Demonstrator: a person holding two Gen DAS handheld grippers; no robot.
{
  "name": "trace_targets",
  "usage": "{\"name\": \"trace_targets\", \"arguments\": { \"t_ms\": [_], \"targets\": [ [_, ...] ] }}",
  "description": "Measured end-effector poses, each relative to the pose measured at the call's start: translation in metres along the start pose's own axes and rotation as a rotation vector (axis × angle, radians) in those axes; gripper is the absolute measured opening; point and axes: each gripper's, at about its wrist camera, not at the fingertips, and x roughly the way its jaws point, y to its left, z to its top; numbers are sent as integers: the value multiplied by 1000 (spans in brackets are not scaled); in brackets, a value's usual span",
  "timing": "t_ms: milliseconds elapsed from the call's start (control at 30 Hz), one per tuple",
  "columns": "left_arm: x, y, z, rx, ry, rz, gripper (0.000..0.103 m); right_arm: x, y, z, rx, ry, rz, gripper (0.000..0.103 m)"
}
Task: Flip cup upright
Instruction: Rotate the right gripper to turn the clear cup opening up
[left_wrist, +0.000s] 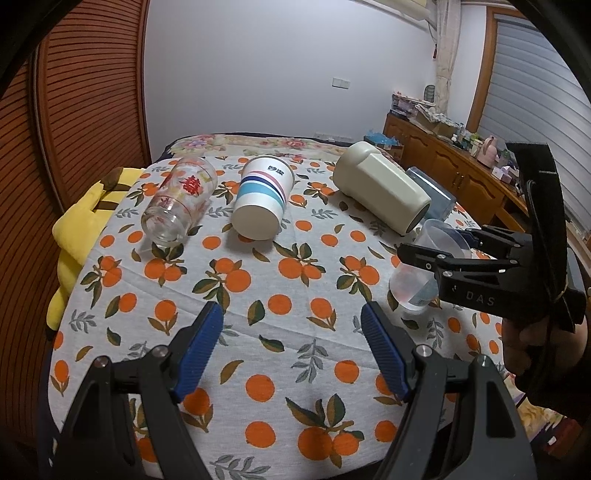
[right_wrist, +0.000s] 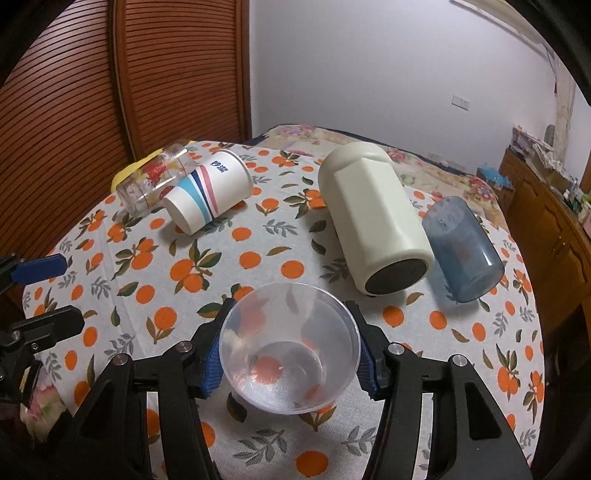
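Note:
My right gripper (right_wrist: 290, 354) is shut on a clear plastic cup (right_wrist: 290, 347), held mouth up just above the tablecloth; it also shows in the left wrist view (left_wrist: 424, 269), with the right gripper (left_wrist: 439, 245) around it. My left gripper (left_wrist: 291, 325) is open and empty over the near middle of the table. Lying on their sides are a patterned glass (left_wrist: 179, 201), a striped paper cup (left_wrist: 262, 197), a cream cup (left_wrist: 382, 186) and a blue translucent cup (right_wrist: 461, 249).
The round table has an orange-print cloth (left_wrist: 258, 295). A yellow cloth (left_wrist: 77, 236) hangs at the left edge. A wooden louvred door (left_wrist: 85, 92) stands behind, and a wooden cabinet (left_wrist: 454, 166) with clutter stands at the right.

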Motion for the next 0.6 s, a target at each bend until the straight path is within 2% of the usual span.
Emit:
{"name": "trace_targets", "arguments": {
  "t_ms": [233, 467, 600],
  "targets": [
    [1, -2, 0, -2, -8, -4, 77, -2, 2, 0, -10, -3, -7, 57],
    [-6, -4, 6, -2, -94, 10, 77, -3, -1, -1, 33, -1, 15, 61],
    [-12, -9, 11, 9, -141, 22, 78, -17, -6, -4, 62, -30, 24, 73]
  ]
}}
